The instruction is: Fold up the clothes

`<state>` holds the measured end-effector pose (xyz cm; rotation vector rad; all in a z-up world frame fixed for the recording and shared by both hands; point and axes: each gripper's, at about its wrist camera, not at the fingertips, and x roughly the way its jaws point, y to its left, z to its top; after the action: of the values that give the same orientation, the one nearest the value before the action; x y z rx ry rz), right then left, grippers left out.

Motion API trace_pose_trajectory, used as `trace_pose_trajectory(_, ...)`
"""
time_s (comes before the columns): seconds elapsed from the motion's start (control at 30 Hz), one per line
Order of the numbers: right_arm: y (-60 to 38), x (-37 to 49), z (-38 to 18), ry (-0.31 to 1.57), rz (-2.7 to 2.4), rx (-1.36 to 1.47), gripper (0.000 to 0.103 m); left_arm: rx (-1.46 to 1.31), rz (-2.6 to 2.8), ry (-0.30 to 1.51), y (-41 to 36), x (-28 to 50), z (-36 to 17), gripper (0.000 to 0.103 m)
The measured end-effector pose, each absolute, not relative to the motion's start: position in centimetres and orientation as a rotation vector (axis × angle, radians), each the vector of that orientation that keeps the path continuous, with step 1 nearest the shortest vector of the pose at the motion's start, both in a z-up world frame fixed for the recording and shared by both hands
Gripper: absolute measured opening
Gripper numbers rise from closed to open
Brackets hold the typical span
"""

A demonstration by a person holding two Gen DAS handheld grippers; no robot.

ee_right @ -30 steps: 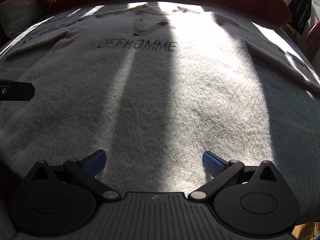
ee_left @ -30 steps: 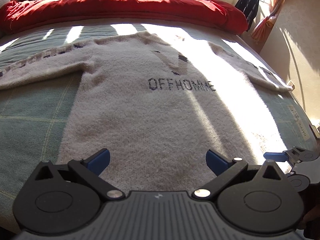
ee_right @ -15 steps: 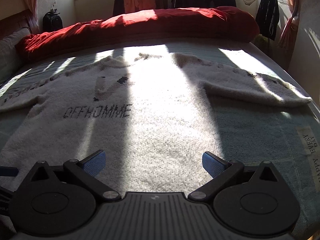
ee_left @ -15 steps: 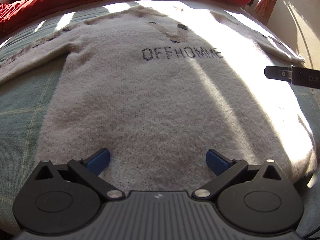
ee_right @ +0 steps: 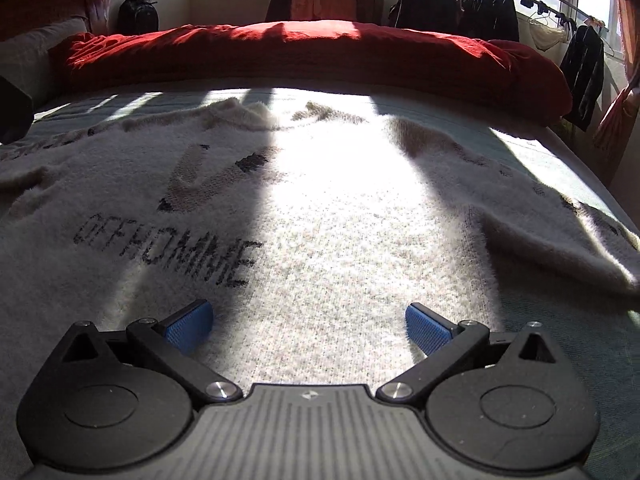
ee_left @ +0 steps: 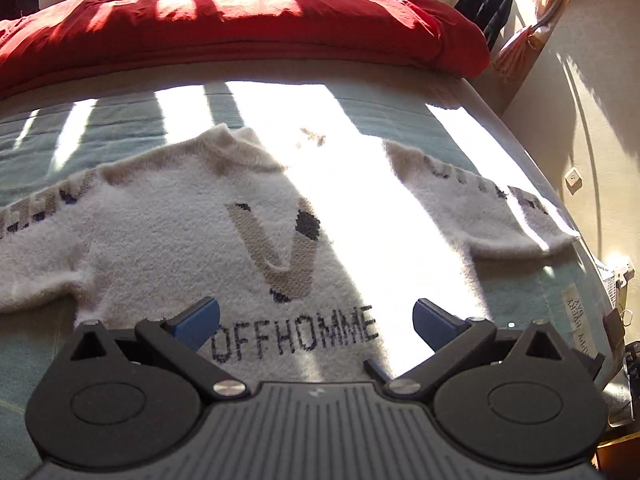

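Sweater (ee_left: 168, 240) lies flat, sleeves outspread on the bed (ee_left: 360, 120), so both grippers (ee_left: 316, 320) (ee_right: 308, 326) hover with jaws apart, empty.

Sweater spread flat on the bed, duvet behind it.

The sweater (ee_left: 168, 248) fills mid-frame on the bedsheet (ee_left: 120, 120), sleeves running out left and right. The rolled duvet (ee_left: 240, 28) crosses the upper frame behind the collar. Hanging clothes (ee_right: 456, 4) line the window at upper right; a backpack (ee_right: 138, 14) sits upper left.
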<state>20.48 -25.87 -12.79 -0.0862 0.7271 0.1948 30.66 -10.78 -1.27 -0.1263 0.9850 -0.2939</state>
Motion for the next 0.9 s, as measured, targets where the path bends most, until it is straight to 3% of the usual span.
trace_pose_trajectory(0.13,-26.4,19.2,-13.0,0.676,0.235,-0.089,0.103,-0.204,-0.474,1.017,-17.3,39.7,-1.8,0.102)
trace_pose_trajectory(0.33,-27.6,18.2,-13.2,0.637,0.290,-0.058,0.103,-0.172,-0.558,1.105,-25.0,48.7,-7.0,0.102)
trace_pose_trajectory(0.67,-29.2,18.1,-13.5,0.617,0.349,0.021,0.103,-0.178,-0.578,1.147,-27.5,54.1,-13.0,0.102)
trace_pose_trajectory(0.9,-29.6,18.2,-13.6,0.612,0.361,0.053,0.103,-0.168,-0.549,1.154,-28.5,55.8,-13.0,0.102)
